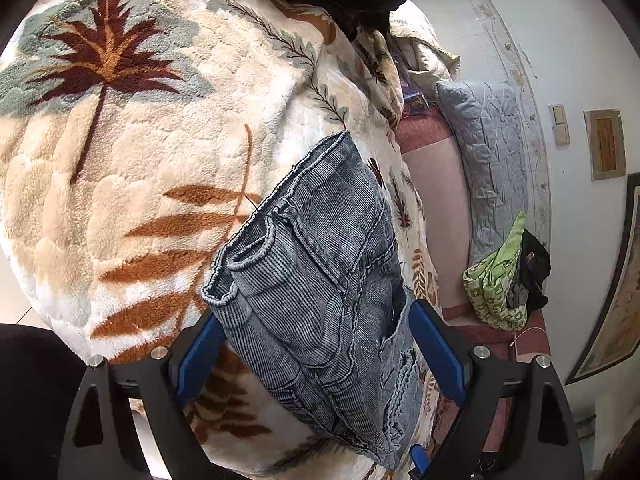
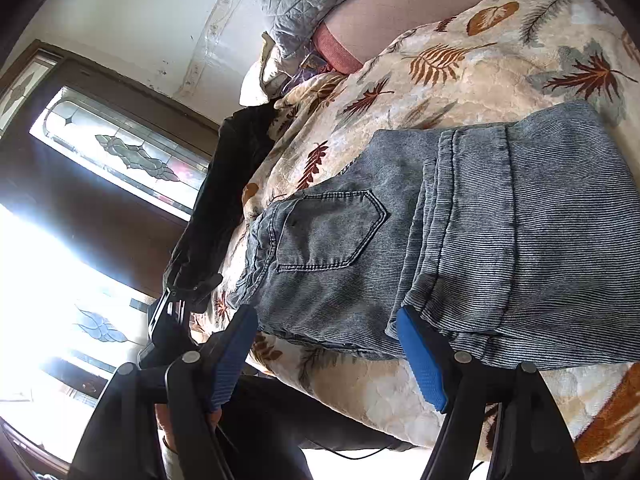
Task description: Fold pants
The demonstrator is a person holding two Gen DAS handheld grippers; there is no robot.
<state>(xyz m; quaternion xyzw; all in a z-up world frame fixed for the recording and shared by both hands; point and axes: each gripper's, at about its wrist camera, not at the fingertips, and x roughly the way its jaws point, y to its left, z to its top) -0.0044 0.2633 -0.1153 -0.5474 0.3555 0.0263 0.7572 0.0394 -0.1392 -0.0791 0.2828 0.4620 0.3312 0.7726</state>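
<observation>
The pants (image 1: 320, 280), made of faded grey-blue denim, lay folded into a thick packet on a fleece blanket (image 1: 140, 140) that had a cream ground and brown leaf prints. In the left wrist view the packet stretched from about 12 o'clock down to 6 o'clock, with the hems of the legs at its upper end. The left gripper (image 1: 320, 356) had its blue fingers (image 1: 200, 356) spread wide, one on each side of the packet; I could not tell whether the pads touched the cloth. In the right wrist view the pants (image 2: 460, 240) showed a back pocket near the centre and a folded layer toward 3 o'clock. The right gripper (image 2: 324, 356) was also spread wide; its fingers (image 2: 420, 360) stood at the near edge of the packet, without pressing it together. A dark garment (image 2: 224, 200) lay at the blanket's edge, toward 9 o'clock from the pants. A grey quilted pillow (image 1: 488, 160) stood against the wall at 2 o'clock in the left view, and a green patterned bag (image 1: 496, 280) sat near it.
</observation>
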